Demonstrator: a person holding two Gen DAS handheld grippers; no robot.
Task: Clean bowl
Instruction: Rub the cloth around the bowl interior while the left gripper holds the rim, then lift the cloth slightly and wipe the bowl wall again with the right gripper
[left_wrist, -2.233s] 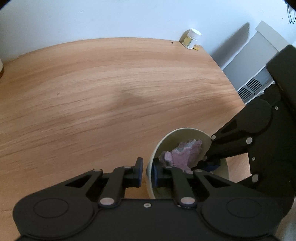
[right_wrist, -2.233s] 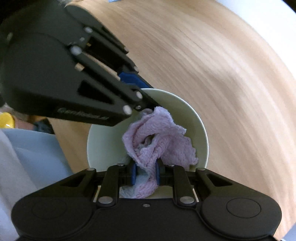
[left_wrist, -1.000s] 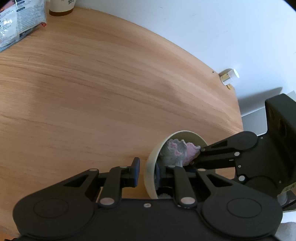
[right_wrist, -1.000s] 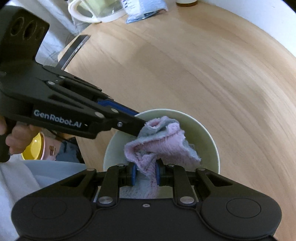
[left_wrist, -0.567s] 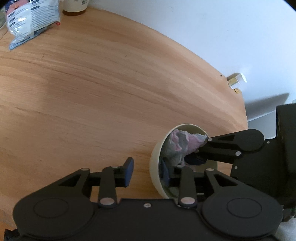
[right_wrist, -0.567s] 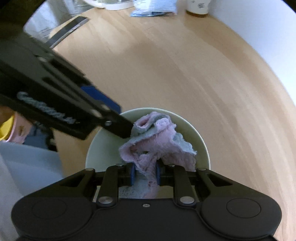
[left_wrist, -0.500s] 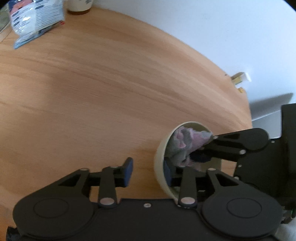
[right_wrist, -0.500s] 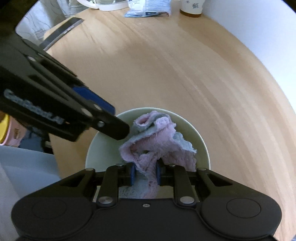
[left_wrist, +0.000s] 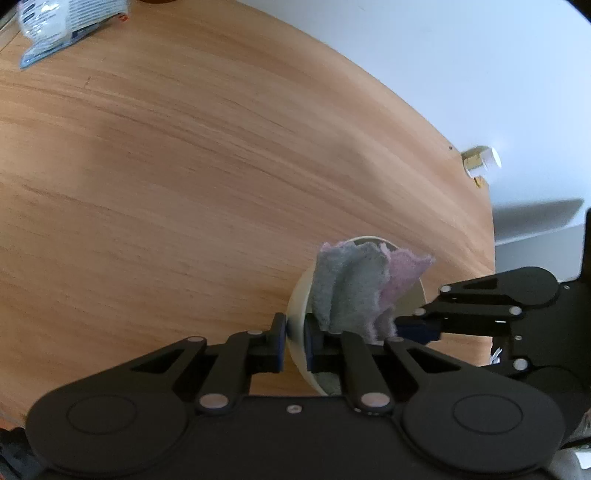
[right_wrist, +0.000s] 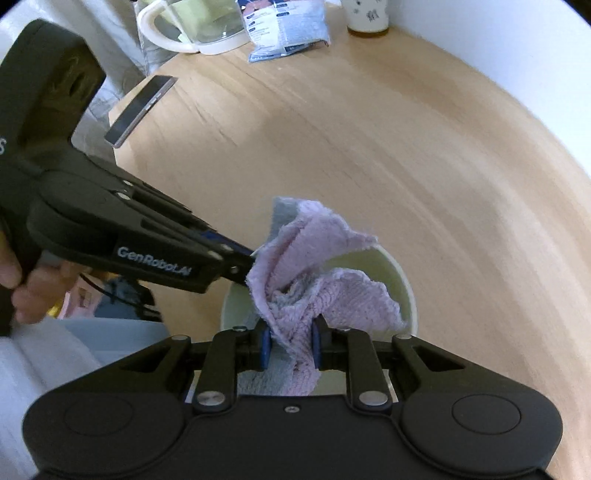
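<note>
While the left gripper (left_wrist: 294, 336) pinched the pale-green ceramic bowl's (right_wrist: 405, 291) rim at the table's edge, the right gripper (right_wrist: 291, 345) clamped the pink-grey terry cloth (right_wrist: 314, 273) — a snagging lift could tip it off.

A round wooden table (left_wrist: 207, 177) with light, streaked grain fills most of both views. At the upper left of the right wrist view, a clear jug with a white handle (right_wrist: 192, 26), a printed plastic packet (right_wrist: 284, 31) and a patterned white cup (right_wrist: 367, 16) lie along its far edge. A flat dark phone-like slab (right_wrist: 140, 109) overhangs its left edge. In the left wrist view, a small white-capped jar (left_wrist: 480, 160) sits at the right edge by the wall.
</note>
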